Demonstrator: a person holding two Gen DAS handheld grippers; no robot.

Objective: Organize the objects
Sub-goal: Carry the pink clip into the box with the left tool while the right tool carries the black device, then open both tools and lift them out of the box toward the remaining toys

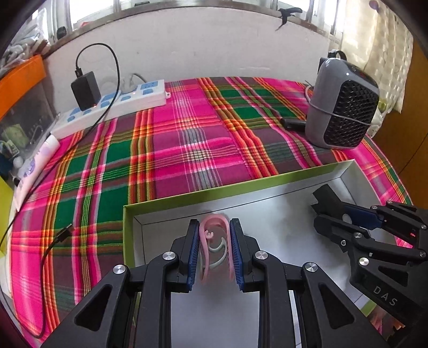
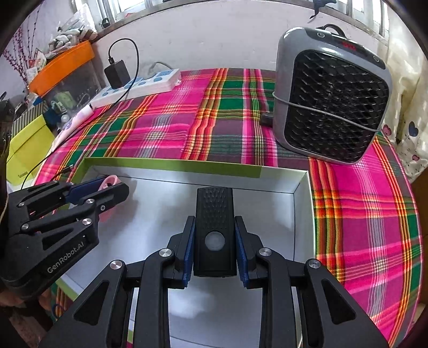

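Plaid cloth (image 1: 187,133) under green-rimmed box (image 1: 214,191), windowsill (image 1: 187,8) behind.

My left gripper (image 1: 214,251) and right gripper (image 2: 214,247) are black plastic linkages with silver screws. Their pads (image 1: 193,254) are ribbed blue. White lettering marks both bodies.

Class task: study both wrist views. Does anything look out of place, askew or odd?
One oddity: the grey heater on the plaid cloth has its own grey cord wrapped across its black grille. Also, a loose black cable end lies on the cloth beside the box.
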